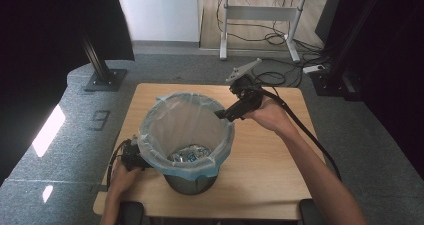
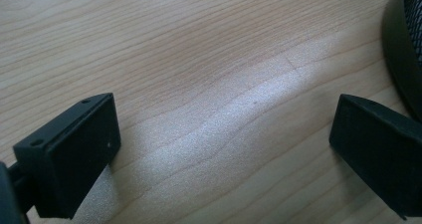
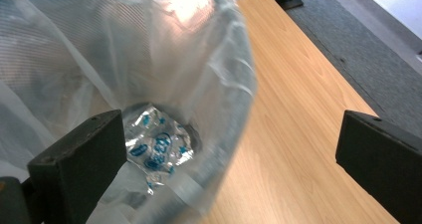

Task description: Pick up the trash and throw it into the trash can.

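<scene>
from the high view, the bin (image 1: pixel 192 177) stands on the table (image 1: pixel 270 170) a little toward seven o'clock of its middle, lined with a clear bag (image 1: pixel 186 122) whose blue-edged hem folds over the rim. a crumpled wrapper (image 1: pixel 189 155) with blue print lies at the bottom. my right gripper (image 1: pixel 220 115) hangs at the rim's two o'clock side, tip just over the bag's edge. my left gripper (image 1: pixel 136 160) sits low at the bin's nine o'clock, close against the bag's overhang; from up here i can't say whether it touches.

in the left gripper view, my jaws are spread wide with nothing between them but bare wood. the bin's dark base (image 2: pixel 400 50) curves in at two o'clock, near the right-hand jaw.

in the right gripper view, my jaws are spread wide as well, holding nothing. the bag's rim (image 3: pixel 239 74) runs between them, and the wrapper (image 3: pixel 157 147) shows down inside near the left-hand jaw.

what worries me: the bag is thin and only draped over the rim, so if i close the right jaws and pull hard from one side, the film could tear or slip off unevenly. the bin looks light, and with my left gripper not holding it, a tug might tip or drag it across the table and spill the wrapper.
</scene>
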Motion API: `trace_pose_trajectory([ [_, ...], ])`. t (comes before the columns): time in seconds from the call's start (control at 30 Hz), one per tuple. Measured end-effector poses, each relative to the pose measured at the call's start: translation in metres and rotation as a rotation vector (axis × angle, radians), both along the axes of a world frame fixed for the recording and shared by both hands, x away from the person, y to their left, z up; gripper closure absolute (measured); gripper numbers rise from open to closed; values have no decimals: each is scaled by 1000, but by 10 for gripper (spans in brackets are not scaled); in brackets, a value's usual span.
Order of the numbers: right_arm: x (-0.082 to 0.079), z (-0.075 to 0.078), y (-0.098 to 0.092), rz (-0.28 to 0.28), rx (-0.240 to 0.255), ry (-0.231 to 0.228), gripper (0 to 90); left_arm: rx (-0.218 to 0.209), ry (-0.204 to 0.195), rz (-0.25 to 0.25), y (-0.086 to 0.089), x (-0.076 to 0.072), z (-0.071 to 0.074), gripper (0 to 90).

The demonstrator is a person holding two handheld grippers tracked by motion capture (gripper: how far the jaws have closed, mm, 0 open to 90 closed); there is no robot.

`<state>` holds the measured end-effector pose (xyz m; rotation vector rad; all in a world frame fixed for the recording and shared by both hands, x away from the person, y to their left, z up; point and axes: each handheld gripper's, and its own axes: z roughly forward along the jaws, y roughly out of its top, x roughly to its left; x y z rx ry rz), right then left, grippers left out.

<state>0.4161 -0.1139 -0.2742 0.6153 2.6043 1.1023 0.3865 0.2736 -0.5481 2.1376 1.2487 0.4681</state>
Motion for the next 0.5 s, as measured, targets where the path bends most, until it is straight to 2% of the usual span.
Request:
trace_pose_trajectory([
  [0.2, 1, -1, -19, -34, 11, -11, 0, 0, 0, 0, 0, 0, 0, 0],
  [0.5, -1, -5, -37, -66, 13, -24, 0, 0, -1, 1, 0, 0, 0, 0],
])
